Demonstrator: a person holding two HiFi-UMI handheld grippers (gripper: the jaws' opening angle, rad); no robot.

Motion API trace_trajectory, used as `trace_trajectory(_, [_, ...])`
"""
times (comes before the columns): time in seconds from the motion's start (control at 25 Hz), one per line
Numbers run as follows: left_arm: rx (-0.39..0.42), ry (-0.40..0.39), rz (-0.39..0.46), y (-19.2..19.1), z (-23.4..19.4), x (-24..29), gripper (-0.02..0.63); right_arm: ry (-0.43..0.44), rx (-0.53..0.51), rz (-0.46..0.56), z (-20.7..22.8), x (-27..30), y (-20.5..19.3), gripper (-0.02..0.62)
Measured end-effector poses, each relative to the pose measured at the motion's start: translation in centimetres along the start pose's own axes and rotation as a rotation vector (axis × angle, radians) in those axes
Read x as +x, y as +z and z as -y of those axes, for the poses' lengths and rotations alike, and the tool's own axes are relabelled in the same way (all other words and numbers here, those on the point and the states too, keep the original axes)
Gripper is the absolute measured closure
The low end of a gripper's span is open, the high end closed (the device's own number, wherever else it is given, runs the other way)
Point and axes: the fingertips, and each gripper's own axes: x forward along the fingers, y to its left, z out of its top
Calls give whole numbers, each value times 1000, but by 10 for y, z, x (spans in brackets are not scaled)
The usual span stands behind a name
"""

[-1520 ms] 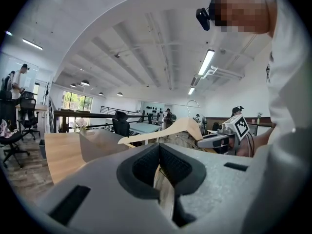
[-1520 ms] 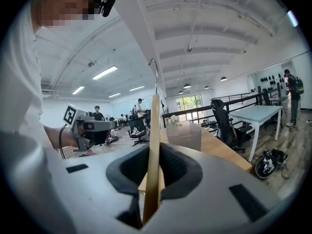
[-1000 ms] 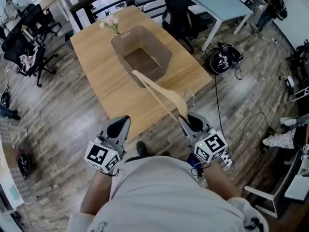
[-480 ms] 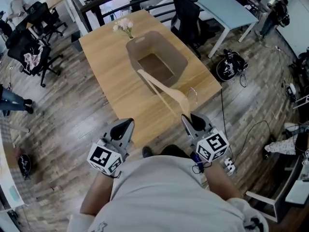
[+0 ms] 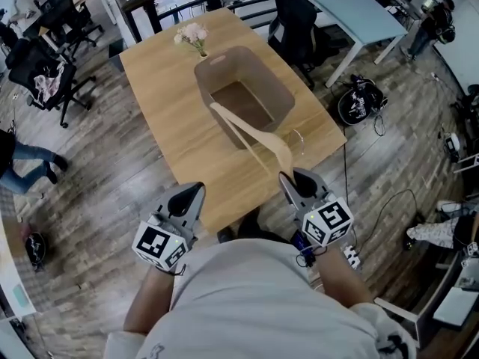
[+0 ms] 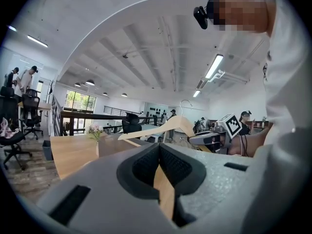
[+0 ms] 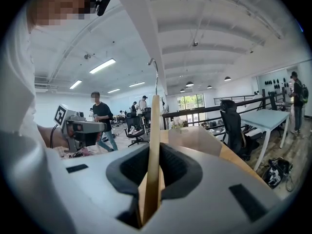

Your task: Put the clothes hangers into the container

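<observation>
A wooden clothes hanger (image 5: 251,137) with a metal hook sticks out from my right gripper (image 5: 288,178), which is shut on its near end. Its far arm reaches over the near rim of the grey container (image 5: 217,60) on the wooden table (image 5: 165,126). In the right gripper view the hanger (image 7: 154,130) stands edge-on between the jaws, with the container (image 7: 195,138) beyond. My left gripper (image 5: 191,193) hangs at the table's near edge, shut and empty. In the left gripper view the hanger (image 6: 165,127) and my right gripper (image 6: 209,140) show ahead to the right.
A small vase of flowers (image 5: 193,34) stands behind the container. A black office chair (image 5: 296,13) and a light-blue table (image 5: 352,10) are past the far right corner. A dark bag (image 5: 361,99) and cables lie on the floor to the right. People move at the left.
Both grippers have moved forward toward the table, the right one carrying the hanger. The hanger's far arm now reaches further over the container's near rim.
</observation>
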Motion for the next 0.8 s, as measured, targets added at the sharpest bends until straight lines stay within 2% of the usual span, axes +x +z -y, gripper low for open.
trace_trajectory(0.24, [-19,27,3,4,-15,28,600,4,-24,-25,37,22,11,537])
trace_trajectory(0.8, [-52,92,0,13,-53,83,600,36,-112,-155,106,89,16,537])
